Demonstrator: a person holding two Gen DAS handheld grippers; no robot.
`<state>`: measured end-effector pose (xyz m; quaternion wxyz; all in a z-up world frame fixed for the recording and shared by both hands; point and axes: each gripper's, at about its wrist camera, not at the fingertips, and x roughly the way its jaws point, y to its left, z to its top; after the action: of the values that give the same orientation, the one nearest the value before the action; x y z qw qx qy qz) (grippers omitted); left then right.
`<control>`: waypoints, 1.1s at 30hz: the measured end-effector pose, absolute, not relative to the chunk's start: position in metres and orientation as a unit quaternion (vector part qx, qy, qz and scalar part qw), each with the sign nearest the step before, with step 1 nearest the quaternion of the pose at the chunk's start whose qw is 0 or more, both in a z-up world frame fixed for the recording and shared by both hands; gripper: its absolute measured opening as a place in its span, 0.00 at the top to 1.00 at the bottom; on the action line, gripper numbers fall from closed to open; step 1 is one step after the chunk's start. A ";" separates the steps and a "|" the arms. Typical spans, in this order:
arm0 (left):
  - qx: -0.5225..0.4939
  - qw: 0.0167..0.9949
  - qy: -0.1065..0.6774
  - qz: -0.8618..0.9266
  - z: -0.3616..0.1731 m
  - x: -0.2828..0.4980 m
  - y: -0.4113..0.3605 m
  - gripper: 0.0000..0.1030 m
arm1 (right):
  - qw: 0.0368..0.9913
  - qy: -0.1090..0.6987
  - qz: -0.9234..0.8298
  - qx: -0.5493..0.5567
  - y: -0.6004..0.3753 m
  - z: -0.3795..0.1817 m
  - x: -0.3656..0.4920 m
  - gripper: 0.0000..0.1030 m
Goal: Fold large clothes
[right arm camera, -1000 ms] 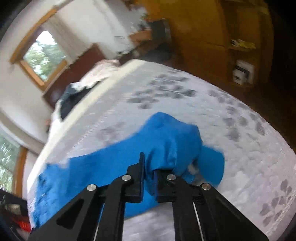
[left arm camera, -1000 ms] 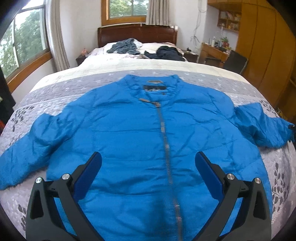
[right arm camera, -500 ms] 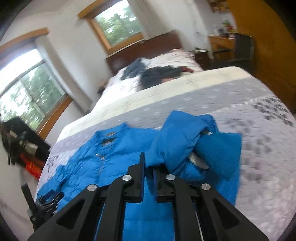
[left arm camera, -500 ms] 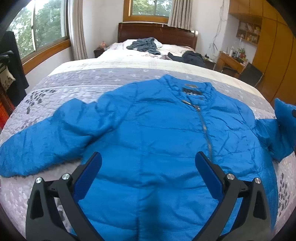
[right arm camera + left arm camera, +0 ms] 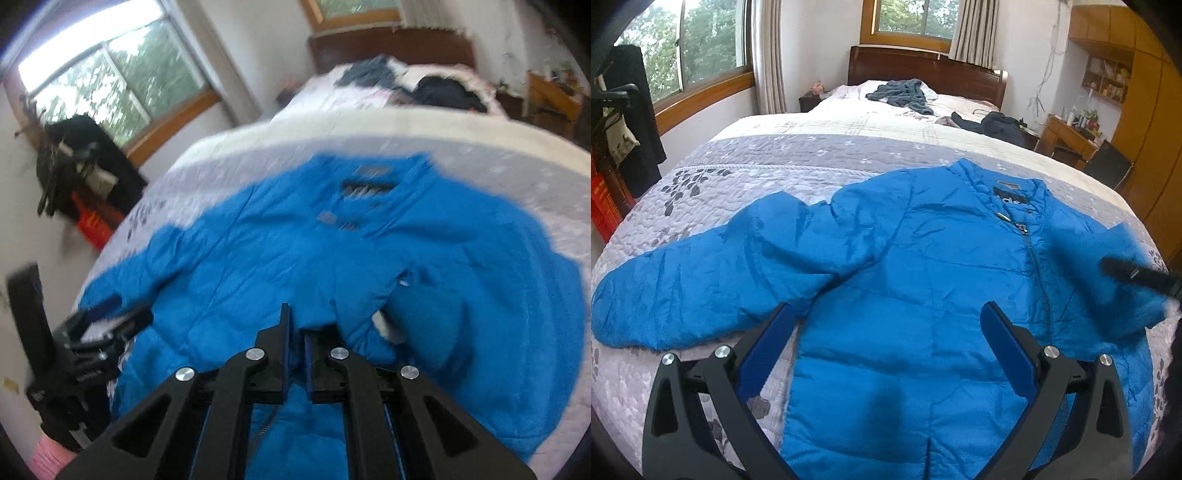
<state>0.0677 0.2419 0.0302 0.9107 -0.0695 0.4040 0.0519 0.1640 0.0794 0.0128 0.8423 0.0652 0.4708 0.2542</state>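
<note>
We've got a blue puffer jacket (image 5: 923,266) lying front-up on the bed (image 5: 798,162), zip done up, collar toward the headboard (image 5: 923,66). It sits on the grey patterned quilt (image 5: 701,192). One sleeve (image 5: 694,280) lies stretched out flat toward the window side, cuff near the bed edge.

Our left gripper (image 5: 886,343) hovers over the jacket's lower front w/ its blue-padded jaws spread wide, nothing between them. One finger is above the sleeve's underarm, the other above the chest panel beside the zip (image 5: 1036,266).

Our right gripper (image 5: 297,332) is clenched on the other sleeve (image 5: 354,295): jaws nearly together, blue fabric pinched between the pads. That sleeve is carried in over the jacket body, bunched up, cuff lining (image 5: 428,325) showing just right of the jaws. In the left wrist view the right gripper is a dark blurred bar at the frame's right edge, w/ the sleeve smeared around it. The right wrist view is motion-blurred overall; the left gripper shows there at lower left, above the jacket's edge.

Further up the bed: a grey garment (image 5: 901,94) and a dark garment (image 5: 997,123) near the pillows. A wooden desk (image 5: 1067,136) stands off to the side.
</note>
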 end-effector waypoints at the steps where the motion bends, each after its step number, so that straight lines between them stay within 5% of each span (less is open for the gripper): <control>1: -0.070 0.910 0.404 0.053 0.030 0.068 0.243 0.03 | 0.836 0.479 0.261 0.060 0.085 0.006 0.164 0.94; 14: -0.051 0.906 0.419 0.002 0.036 0.096 0.201 0.03 | 0.868 0.427 0.235 0.093 0.006 0.056 0.134 0.71; 24: -0.049 0.861 0.503 -0.062 -0.002 0.156 0.115 0.06 | 0.891 0.412 0.115 0.155 -0.096 0.037 0.145 0.70; 29: -0.095 0.843 0.520 -0.103 -0.007 0.164 0.107 0.62 | 0.890 0.411 0.094 0.172 -0.120 0.031 0.151 0.70; 33: -0.096 0.850 0.504 -0.116 0.003 0.159 0.112 0.88 | 0.888 0.412 0.091 0.182 -0.125 0.028 0.151 0.70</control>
<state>0.1585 0.1116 0.0031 0.8503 -0.0964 0.5042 -0.1162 0.1509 -0.1252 0.0283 0.8884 0.1817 0.4117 0.0906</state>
